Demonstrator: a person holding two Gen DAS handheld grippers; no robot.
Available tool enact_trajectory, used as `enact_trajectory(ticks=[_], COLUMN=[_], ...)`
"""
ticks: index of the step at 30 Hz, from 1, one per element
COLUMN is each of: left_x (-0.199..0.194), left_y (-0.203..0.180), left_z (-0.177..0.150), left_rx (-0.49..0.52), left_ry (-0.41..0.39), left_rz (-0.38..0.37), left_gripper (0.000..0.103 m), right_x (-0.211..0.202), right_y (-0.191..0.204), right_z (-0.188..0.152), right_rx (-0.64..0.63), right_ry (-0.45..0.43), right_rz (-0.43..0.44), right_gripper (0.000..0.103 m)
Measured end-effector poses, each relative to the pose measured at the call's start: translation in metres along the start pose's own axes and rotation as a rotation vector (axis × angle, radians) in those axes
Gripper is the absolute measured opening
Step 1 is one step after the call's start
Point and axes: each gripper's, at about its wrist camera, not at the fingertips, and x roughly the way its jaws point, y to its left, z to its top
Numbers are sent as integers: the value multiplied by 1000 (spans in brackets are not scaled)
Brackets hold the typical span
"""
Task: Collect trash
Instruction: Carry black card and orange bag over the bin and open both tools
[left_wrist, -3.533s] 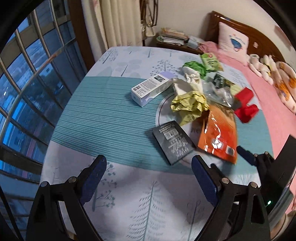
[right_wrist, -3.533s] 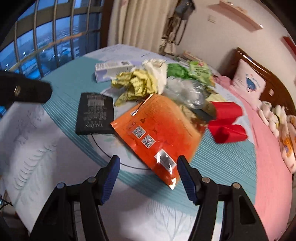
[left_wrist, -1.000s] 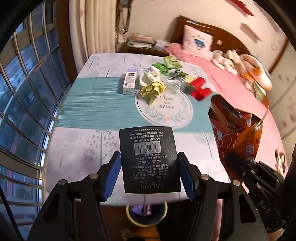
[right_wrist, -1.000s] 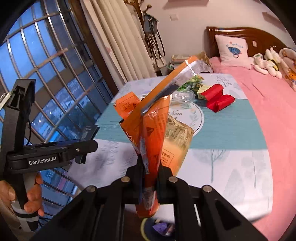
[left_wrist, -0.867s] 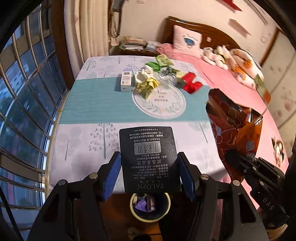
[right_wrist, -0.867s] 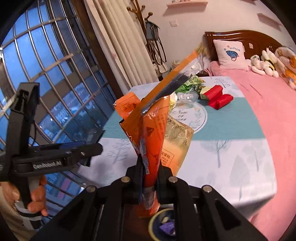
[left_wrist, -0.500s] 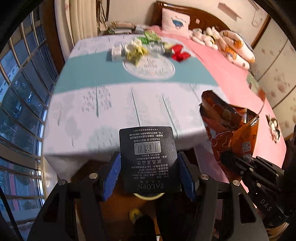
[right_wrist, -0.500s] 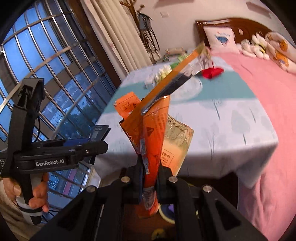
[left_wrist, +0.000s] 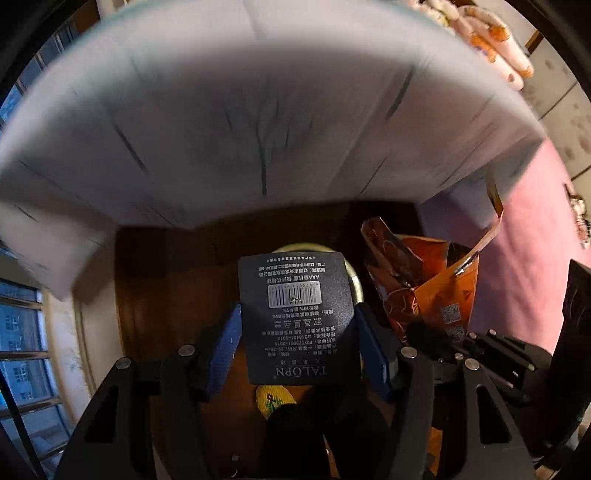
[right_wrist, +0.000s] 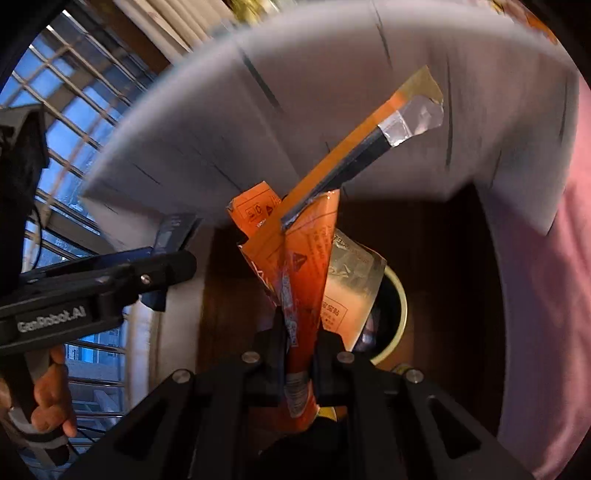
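Observation:
My left gripper (left_wrist: 297, 343) is shut on a flat black packet (left_wrist: 295, 314) printed with a barcode and "TALOPN". It hangs over a round trash bin (left_wrist: 354, 280) with a pale rim on the dark floor below the table edge. My right gripper (right_wrist: 298, 349) is shut on a crumpled orange foil snack bag (right_wrist: 295, 266), held upright beside the bin (right_wrist: 400, 306). The orange bag also shows in the left wrist view (left_wrist: 432, 291), right of the packet. The left gripper's arm (right_wrist: 96, 291) shows at the left of the right wrist view.
The white tablecloth (left_wrist: 258, 110) overhangs the table edge just above both grippers, blurred. A pink bedspread (left_wrist: 524, 240) lies to the right. Barred windows (right_wrist: 74, 103) are at the left. A yellow object (left_wrist: 275, 400) lies on the floor under the packet.
Both grippers have dropped from above the tabletop to below its edge, still holding the black packet and the orange bag. The trash on the table is out of view and the bin is close.

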Motion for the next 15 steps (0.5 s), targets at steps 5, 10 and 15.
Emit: enact_trajectory(ticks=[5,10,15], left_x=[106,190,250], left_y=[7,13,18], left_z=[-15,-22,-27], left_rx=[-24,-7,11], left_ry=[35,52,64], left_rz=[20,45,68], left_gripper=[60,60,60], right_x=[95,181,242], right_y=[-39,-70,-91], right_z=[-25,-41,-50], right_rx=[-2,-36,-67], right_ry=[8,-31,-40], right_rz=[-23,-37,-33], right_gripper=[10,10,15])
